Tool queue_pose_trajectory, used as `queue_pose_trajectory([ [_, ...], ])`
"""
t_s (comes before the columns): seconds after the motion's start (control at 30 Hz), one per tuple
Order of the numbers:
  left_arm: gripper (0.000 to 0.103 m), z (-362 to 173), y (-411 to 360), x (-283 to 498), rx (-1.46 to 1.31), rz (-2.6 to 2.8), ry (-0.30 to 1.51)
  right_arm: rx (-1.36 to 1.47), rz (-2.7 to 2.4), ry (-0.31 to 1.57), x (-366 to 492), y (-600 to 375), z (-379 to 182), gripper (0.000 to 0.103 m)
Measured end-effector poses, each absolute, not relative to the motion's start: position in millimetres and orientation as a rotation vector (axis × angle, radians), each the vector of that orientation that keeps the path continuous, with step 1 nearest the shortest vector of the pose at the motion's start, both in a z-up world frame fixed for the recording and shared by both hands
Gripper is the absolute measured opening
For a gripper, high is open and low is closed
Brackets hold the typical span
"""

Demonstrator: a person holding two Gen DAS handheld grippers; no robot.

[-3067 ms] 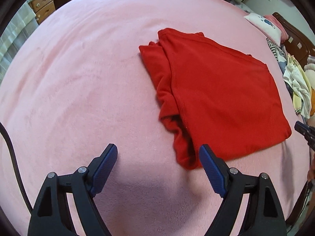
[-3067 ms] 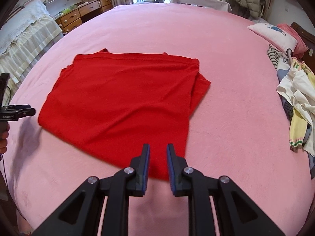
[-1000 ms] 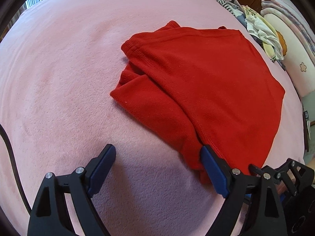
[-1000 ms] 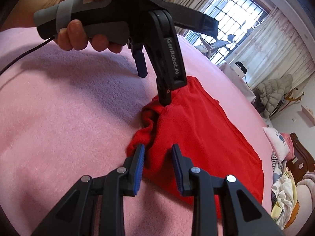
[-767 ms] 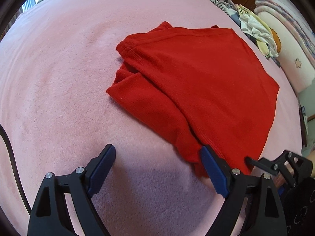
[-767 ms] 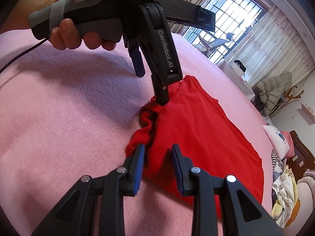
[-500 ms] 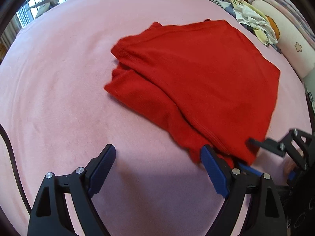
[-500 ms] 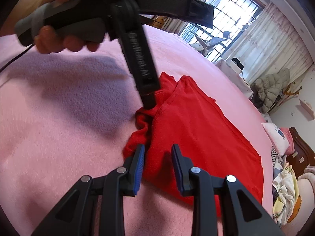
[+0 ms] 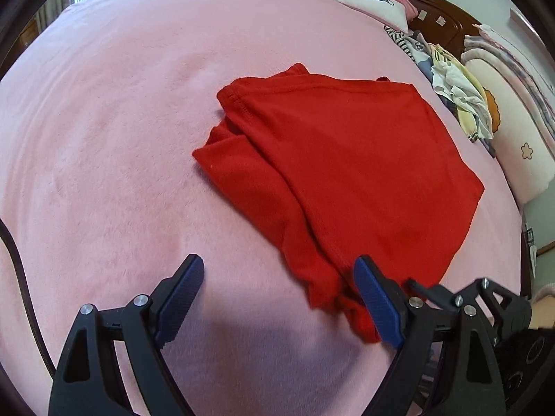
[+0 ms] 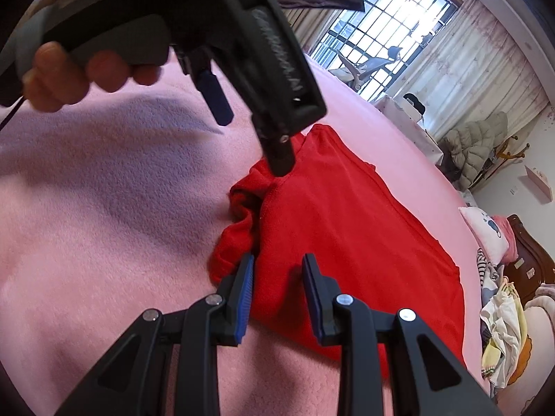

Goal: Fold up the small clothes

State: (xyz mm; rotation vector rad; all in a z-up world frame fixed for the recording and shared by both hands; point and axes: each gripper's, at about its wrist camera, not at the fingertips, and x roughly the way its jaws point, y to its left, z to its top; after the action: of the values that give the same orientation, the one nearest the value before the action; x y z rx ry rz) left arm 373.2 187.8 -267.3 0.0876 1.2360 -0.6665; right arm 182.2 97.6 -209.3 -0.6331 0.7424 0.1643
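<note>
A red garment (image 9: 347, 173) lies folded on the pink blanket (image 9: 121, 138), with its near corner bunched into loose folds (image 10: 239, 215). My left gripper (image 9: 277, 270) is open wide and hangs above that bunched corner with nothing between its blue pads; the right pad (image 9: 378, 305) hides a bit of cloth. In the right wrist view a hand holds the left gripper (image 10: 249, 131) over the garment (image 10: 347, 228). My right gripper (image 10: 277, 267) stands narrowly open just above the garment's near edge. No cloth is pinched between its pads.
A heap of light-coloured clothes (image 9: 451, 79) lies at the bed's right side next to a cream pillow (image 9: 513, 145) and a dark wooden headboard (image 9: 433, 14). A white pillow (image 10: 485, 222) sits further back. A black cable (image 9: 20, 277) hangs at left.
The left gripper has lifted and drawn back from the bunched corner, still open, so the garment looks farther off. The right gripper has stayed in place with the same narrow gap.
</note>
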Motion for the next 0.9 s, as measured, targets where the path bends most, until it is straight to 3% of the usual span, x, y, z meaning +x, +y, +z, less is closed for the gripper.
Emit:
queue_pose_trajectory([
  [0.3, 0.087, -274.9, 162.9, 382.2, 0.166, -0.769, 1.293, -0.587, 0.286, 0.827, 182.4, 83.5, -180.3, 0.029],
  [0.4, 0.087, -279.7, 156.3, 388.4, 0.199, -0.808, 1.335, -0.672, 0.261, 0.763, 172.9, 90.2, -182.3, 0.048],
  [0.43, 0.087, -281.2, 154.2, 390.7, 0.213, -0.822, 1.346, -0.690, 0.256, 0.745, 169.1, 93.5, -185.0, 0.050],
  [0.7, 0.087, -285.8, 143.7, 400.2, 0.276, -0.904, 1.382, -0.735, 0.163, 0.706, 161.9, 104.4, -195.9, 0.050],
  [0.9, 0.087, -283.6, 148.8, 405.5, 0.270, -0.912, 1.396, -0.666, 0.052, 0.819, 172.5, 106.4, -202.8, 0.050],
])
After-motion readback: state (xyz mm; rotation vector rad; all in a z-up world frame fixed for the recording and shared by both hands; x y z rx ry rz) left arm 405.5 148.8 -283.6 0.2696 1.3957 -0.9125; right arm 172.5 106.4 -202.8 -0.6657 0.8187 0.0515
